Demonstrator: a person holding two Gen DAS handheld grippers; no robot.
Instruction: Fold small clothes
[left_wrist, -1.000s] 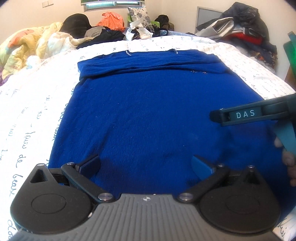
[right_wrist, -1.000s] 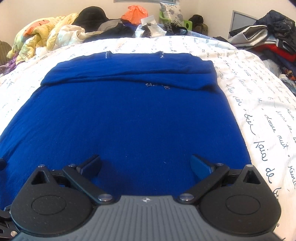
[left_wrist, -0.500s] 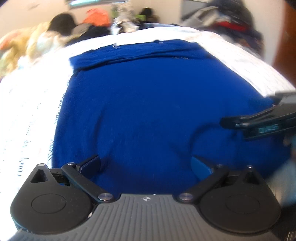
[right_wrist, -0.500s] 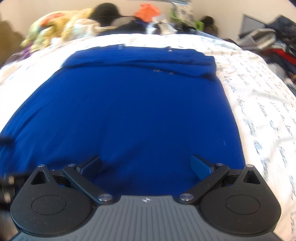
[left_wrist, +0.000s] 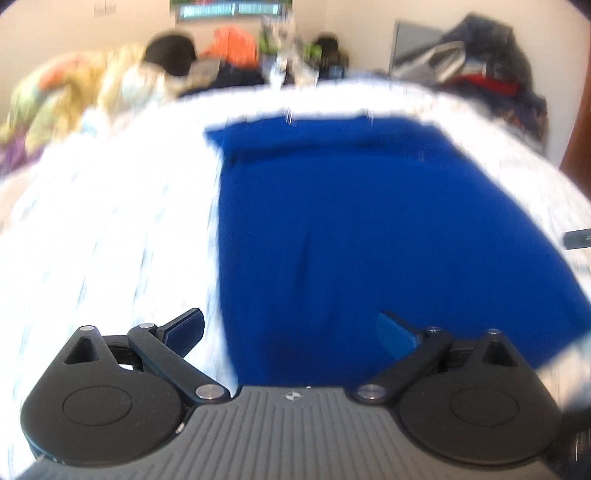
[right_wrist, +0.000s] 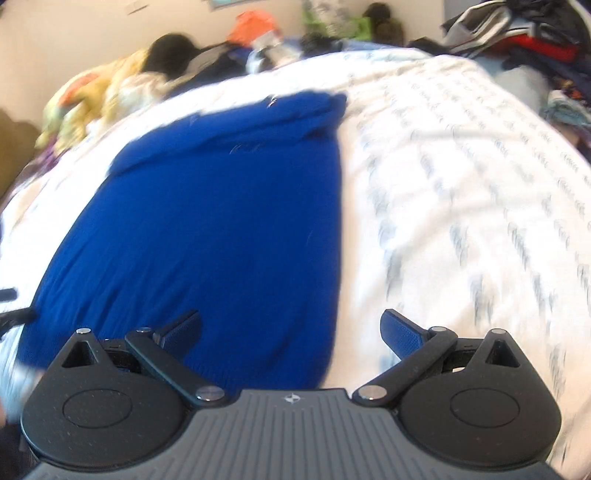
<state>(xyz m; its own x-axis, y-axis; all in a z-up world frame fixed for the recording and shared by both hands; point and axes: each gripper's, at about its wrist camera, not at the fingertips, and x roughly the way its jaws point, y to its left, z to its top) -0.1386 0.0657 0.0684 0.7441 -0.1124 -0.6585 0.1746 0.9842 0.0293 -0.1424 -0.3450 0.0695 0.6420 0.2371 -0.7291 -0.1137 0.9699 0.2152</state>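
A royal blue garment (left_wrist: 369, 229) lies flat on the white bed, its far end folded over in a band (left_wrist: 325, 136). It also shows in the right wrist view (right_wrist: 221, 229). My left gripper (left_wrist: 291, 330) is open and empty over the garment's near left edge, left finger over sheet. My right gripper (right_wrist: 291, 330) is open and empty over the near right edge, right finger over sheet. Both views are motion blurred.
The white sheet with grey script (right_wrist: 461, 206) covers the bed. Piles of clothes and a yellow patterned quilt (left_wrist: 66, 96) lie along the far side. A clothes heap (left_wrist: 480, 62) sits at the far right.
Both grippers have moved apart: the left one to the garment's left edge, the right one to its right edge. Both stay open. The garment has not moved.
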